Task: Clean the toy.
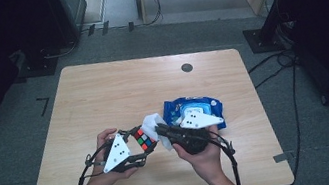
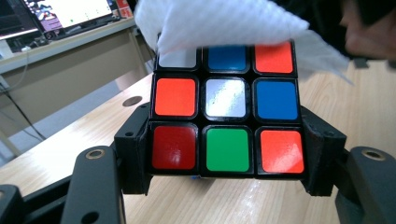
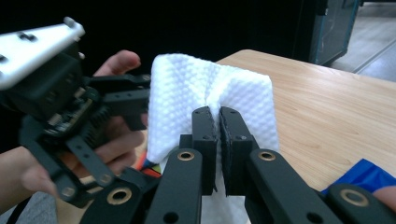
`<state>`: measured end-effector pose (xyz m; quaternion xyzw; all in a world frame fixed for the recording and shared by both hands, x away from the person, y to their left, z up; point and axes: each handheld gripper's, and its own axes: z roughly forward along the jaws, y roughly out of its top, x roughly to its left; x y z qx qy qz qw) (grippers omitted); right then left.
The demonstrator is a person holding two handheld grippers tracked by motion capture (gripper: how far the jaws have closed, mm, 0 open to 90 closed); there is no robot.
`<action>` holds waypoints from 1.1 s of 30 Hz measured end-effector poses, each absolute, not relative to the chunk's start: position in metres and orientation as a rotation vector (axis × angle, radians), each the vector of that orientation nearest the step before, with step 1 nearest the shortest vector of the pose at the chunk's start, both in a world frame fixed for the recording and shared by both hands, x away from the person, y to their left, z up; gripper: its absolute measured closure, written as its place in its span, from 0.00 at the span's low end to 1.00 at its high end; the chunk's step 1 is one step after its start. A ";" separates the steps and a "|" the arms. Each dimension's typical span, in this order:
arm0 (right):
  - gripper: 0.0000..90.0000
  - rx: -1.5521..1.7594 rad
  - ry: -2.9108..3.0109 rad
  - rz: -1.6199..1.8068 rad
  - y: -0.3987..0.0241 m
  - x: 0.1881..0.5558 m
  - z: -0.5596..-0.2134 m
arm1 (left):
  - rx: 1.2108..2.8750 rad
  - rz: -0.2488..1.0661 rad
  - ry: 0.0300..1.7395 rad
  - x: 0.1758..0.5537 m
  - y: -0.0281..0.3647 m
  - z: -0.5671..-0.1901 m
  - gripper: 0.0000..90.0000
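The cube [image 2: 226, 112] is clamped in the left gripper [image 1: 137, 150] above the table's [image 1: 102, 98] near edge. A wipe [image 3: 210, 100], pinched in the closed right gripper [image 3: 219, 123], is draped over the cube's top. Only 1 fold is gripped, so the wipe could be pulled free, or the cube twisted loose, by hard rubbing. The wipe pack [image 1: 205, 103] lies beside them.

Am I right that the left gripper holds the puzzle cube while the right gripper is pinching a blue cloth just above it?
Not quite: the cloth is white, not blue. The right gripper view shows the right gripper shut on a white wipe; the blue thing is the wipes pack lying on the table. The rest stands: the left gripper clamps the puzzle cube by its sides.
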<state>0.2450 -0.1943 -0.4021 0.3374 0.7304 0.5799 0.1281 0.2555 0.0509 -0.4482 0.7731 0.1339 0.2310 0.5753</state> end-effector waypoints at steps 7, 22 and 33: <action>0.97 1.122 2.131 1.538 -0.202 0.261 -0.421 | 1.772 0.521 0.331 0.257 0.057 -0.444 0.38; 0.97 1.088 2.083 1.717 -0.196 0.248 -0.408 | 1.796 0.526 0.315 0.254 0.052 -0.446 0.38; 0.97 1.253 2.118 1.560 -0.198 0.266 -0.444 | 1.793 0.541 0.334 0.257 0.055 -0.445 0.38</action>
